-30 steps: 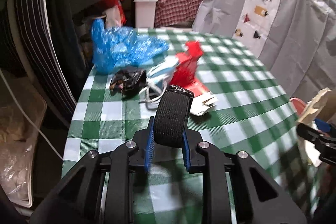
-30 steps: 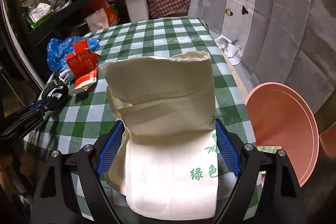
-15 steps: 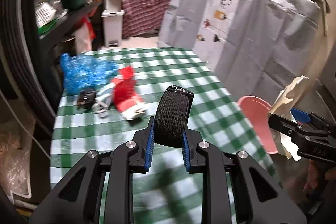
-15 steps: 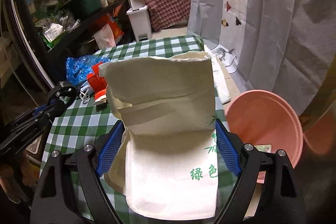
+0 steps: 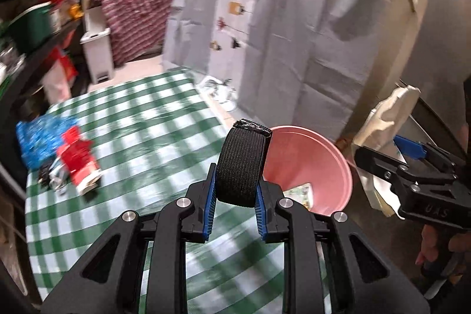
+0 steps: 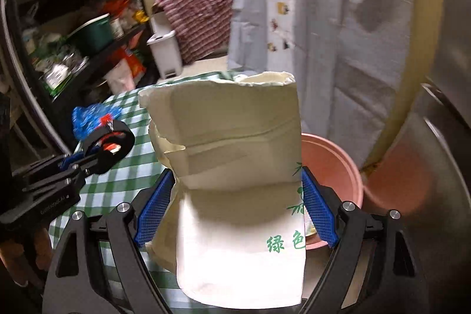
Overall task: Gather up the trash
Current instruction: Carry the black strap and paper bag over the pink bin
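The left gripper [image 5: 235, 196] clamps a black woven elastic band loop [image 5: 242, 164] between its blue pads, above the green-and-white checked tablecloth [image 5: 141, 137]. The right gripper [image 6: 234, 211], jaws wide, squeezes a cream paper bag with green print [image 6: 232, 167] upright. Just past both stands a round pink plastic basin [image 5: 323, 164] beside the table, holding a small printed wrapper [image 5: 300, 193]. A crumpled blue plastic bag [image 5: 38, 134] and a red carton [image 5: 78, 161] lie on the cloth's far left.
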A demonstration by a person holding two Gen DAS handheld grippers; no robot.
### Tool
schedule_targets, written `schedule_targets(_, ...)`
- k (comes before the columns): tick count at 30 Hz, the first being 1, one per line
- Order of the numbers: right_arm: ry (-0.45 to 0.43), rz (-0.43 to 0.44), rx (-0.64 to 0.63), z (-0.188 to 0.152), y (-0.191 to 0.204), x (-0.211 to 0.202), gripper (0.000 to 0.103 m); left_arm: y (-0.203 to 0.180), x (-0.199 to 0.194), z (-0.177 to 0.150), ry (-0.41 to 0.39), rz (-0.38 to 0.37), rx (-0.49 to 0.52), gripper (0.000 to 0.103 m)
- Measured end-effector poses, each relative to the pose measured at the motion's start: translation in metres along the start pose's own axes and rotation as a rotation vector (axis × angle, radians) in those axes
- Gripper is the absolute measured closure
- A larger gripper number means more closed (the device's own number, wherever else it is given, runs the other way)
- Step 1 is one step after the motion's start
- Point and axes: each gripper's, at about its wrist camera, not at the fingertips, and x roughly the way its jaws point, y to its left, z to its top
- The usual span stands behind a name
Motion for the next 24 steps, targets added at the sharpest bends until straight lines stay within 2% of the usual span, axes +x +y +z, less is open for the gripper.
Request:
schedule_targets(9,0.012,-0.061,0.084,0.007,-0.062,0.014,0.020,-0.061,0.044,0.019,0.045,-0.067,0.084,0.081)
schedule_targets(14,0.032,-0.071,0.116,0.010,-0.082,0.029,0.020,-0.076,0.065,0.026,0.071,-0.095,0.098,0.080)
schedule_targets(24,0.089,-0.091,0.129,0.009,-0.102,0.059,0.020,-0.091,0.103,0.032,0.110,-0.104,0.106,0.080)
